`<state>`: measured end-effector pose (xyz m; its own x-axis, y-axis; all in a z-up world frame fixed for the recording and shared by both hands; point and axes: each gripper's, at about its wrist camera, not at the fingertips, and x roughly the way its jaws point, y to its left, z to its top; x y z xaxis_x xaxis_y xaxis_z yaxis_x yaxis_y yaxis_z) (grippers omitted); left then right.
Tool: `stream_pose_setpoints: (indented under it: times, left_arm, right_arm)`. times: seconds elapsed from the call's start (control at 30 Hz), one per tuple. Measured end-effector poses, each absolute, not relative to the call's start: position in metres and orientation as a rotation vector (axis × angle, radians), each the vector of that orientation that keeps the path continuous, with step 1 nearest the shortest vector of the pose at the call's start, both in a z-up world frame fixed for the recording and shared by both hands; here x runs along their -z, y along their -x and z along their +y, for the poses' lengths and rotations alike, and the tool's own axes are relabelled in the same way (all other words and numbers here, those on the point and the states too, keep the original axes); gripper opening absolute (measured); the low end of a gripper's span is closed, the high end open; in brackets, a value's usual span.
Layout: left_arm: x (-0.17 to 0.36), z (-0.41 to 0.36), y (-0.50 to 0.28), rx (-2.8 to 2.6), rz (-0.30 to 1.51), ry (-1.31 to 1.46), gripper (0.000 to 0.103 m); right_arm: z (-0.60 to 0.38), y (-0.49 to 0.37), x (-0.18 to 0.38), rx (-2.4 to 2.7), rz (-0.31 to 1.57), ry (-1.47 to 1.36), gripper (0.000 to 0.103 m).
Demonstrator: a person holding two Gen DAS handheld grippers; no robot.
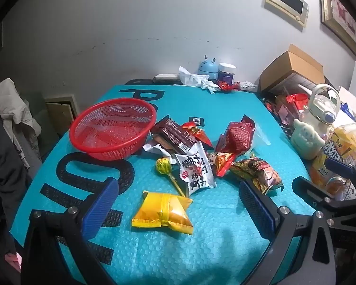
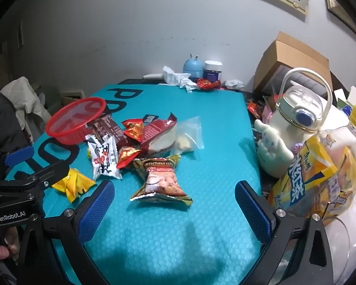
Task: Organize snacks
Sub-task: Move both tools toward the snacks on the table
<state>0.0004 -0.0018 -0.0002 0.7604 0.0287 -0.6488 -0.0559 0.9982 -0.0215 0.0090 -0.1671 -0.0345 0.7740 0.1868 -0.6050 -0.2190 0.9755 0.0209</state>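
Both grippers hang over the teal mat (image 1: pixel 213 249) with their blue pads spread wide and nothing between them. The left gripper (image 1: pixel 178 210) sits low in its picture, and the yellow packet (image 1: pixel 163 212) lies right in the gap between its 2 pads, not touched yet. The right gripper (image 2: pixel 175 210) is low in its own picture too, and the cereal bag (image 2: pixel 161 180) lies just above its gap. The rest of the snacks sit in 1 heap in the middle of each picture: a white packet (image 1: pixel 197 171) with black writing, a brown wrapper (image 1: pixel 175 135), a dark red bag (image 1: pixel 237 135), a yellow lollipop (image 1: pixel 162 165) and a clear bag (image 2: pixel 189 135). The red basket (image 1: pixel 92 140) is at the left middle of the left view, touching the heap, and it looks empty, so I think the sorting has only just begun. The best first pick looks like the yellow packet, since it lies alone and close. I would go straight down over it, keep the pads on its 2 long sides, and squeeze softly, because the wrapper is puffy and slippery and could pop out. Then lift it high enough to clear the basket's rim before letting go. The right side could take the cereal bag by its middle, and should stay away from the cream jug (image 2: pixel 294 128) and the big yellow bottle (image 2: pixel 320 173) at the right edge.
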Motion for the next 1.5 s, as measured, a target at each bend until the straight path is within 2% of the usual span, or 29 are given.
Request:
stream_pose_setpoints:
  times: [1.5]
  left_arm:
    - [-0.0027,-0.0034,0.0083,-0.009,0.718,0.045,0.103]
  right_arm:
    - [-0.1696,-0.0037,0.0352,-0.238,0.65,0.038,0.103]
